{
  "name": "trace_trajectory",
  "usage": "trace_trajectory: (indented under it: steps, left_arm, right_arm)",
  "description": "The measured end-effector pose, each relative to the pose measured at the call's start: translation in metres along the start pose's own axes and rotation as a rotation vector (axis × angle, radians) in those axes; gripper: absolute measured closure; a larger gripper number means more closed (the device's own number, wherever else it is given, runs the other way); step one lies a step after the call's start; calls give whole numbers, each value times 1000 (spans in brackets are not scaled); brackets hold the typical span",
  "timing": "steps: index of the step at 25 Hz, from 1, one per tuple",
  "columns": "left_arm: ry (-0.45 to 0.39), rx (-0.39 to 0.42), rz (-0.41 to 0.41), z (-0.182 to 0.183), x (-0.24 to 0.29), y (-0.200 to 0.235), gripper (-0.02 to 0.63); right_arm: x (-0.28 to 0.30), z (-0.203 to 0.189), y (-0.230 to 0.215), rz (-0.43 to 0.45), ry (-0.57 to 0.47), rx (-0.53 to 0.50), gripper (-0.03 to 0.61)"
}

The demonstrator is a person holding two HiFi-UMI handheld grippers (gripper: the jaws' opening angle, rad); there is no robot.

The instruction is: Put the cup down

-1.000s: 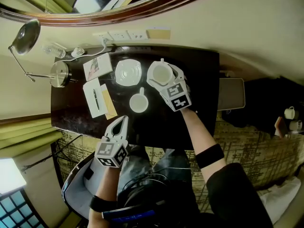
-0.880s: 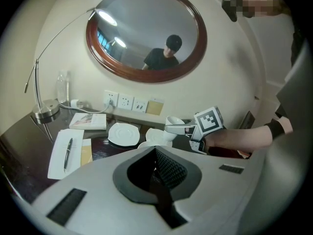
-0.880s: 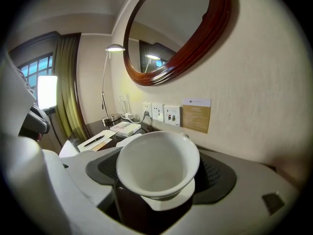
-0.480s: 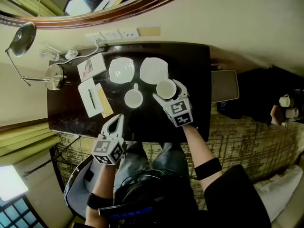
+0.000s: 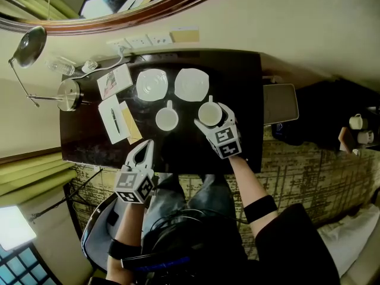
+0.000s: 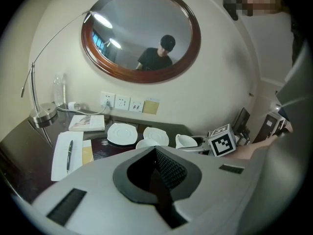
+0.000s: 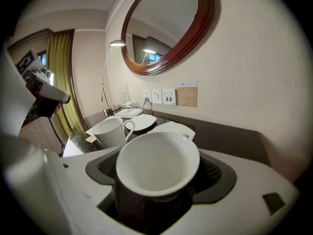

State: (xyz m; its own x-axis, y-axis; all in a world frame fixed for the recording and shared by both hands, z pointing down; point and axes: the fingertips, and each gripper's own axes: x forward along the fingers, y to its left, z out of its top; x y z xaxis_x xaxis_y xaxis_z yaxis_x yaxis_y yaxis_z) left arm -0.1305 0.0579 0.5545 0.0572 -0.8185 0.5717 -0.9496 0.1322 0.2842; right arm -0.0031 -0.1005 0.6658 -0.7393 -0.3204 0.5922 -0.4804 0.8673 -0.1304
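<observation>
My right gripper (image 5: 209, 114) is shut on a white cup (image 5: 208, 112), which fills the space between its jaws and tilts a little in the right gripper view (image 7: 157, 163). It hangs over the dark table (image 5: 243, 88), just in front of the right-hand square saucer (image 5: 192, 84). Whether the cup's base touches the table is hidden. A second white cup (image 5: 167, 120) stands to its left, in front of the other saucer (image 5: 151, 84). My left gripper (image 5: 142, 150) is shut and empty at the table's near edge.
At the table's left are a notepad with a pen (image 5: 114, 119), a booklet (image 5: 115, 81), a lamp base (image 5: 68, 95) and a water bottle (image 5: 59, 68). Wall sockets (image 5: 142, 41) and a round mirror are behind. A low grey stand (image 5: 279, 103) abuts the right edge.
My right gripper has carried the cup from above the right saucer toward me and slightly down, now level with the second cup. The left gripper has stayed put.
</observation>
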Motion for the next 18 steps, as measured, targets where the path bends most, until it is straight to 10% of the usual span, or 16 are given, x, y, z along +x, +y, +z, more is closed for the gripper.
trace_trajectory:
  steps: [18]
  left_arm:
    - [-13,-5,-6,6,2,3,613]
  right_arm:
    - [-10,-9,-1,-9,6,25,94]
